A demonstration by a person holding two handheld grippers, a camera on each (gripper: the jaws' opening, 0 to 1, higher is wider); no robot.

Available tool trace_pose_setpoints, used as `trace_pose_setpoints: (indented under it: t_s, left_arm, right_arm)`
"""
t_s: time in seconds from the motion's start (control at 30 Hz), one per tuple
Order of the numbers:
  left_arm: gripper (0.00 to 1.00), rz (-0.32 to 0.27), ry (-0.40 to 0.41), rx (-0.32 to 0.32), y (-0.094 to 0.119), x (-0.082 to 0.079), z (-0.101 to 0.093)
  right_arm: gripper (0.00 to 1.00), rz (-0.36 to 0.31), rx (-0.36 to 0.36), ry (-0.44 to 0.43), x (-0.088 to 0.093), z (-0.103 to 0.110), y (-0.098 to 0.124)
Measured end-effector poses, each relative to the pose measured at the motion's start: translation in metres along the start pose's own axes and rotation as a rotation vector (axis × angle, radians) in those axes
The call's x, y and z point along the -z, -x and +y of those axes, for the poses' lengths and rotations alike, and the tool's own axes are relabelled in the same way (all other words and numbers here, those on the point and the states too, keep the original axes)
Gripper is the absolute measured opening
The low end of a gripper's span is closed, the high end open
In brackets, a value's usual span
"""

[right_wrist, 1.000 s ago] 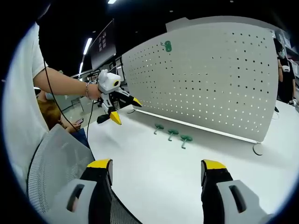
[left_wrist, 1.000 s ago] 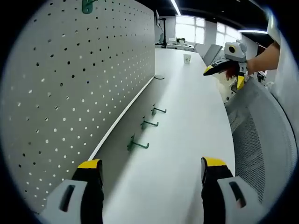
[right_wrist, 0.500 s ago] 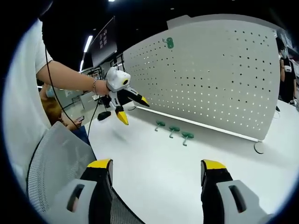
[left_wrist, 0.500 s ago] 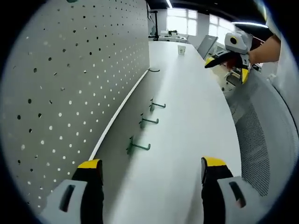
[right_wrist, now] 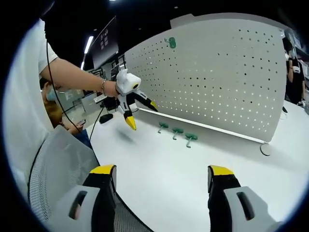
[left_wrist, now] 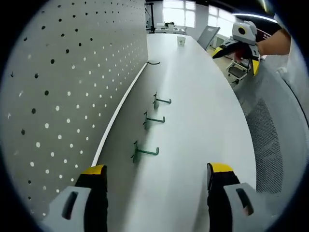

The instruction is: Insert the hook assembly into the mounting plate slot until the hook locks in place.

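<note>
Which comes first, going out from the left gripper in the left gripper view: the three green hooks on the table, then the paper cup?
1. Nearest green hook, just ahead, by the pegboard foot.
2. Middle green hook, next along the pegboard.
3. Far green hook, beyond it.
4. Paper cup, at the table's far end.

Three green hooks are seen lying in a row on the white table, close to the foot of the perforated panel and apart from one another. In the left gripper view, the nearest hook (left_wrist: 143, 152), the middle hook (left_wrist: 153, 119) and the farthest hook (left_wrist: 161, 101) each present a small base plate at the panel side, with a thin prong extended away from the panel across the tabletop. The mounting plate (right_wrist: 227, 72), a large pale grey pegboard pierced with regular rows of small holes, is stood upright along the table's far edge. A fourth green hook (right_wrist: 171, 43) is seen fixed high on it, near its upper left corner.
</note>
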State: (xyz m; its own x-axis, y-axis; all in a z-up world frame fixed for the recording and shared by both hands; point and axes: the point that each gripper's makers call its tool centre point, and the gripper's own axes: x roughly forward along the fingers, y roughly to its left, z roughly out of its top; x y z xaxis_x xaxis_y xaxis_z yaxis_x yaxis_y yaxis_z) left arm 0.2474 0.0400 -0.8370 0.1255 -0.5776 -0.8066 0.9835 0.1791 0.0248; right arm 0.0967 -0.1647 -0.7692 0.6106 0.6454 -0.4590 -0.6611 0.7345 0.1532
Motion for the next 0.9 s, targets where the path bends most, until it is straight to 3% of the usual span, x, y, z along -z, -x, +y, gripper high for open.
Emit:
trace_pose_setpoints:
  t_s: [0.9]
  left_arm:
    - [0.85,0.121,-0.089,0.093,-0.031,0.004,0.009]
  right_arm:
    - [0.78,0.037,0.017,-0.018,0.012,0.002,0.006]
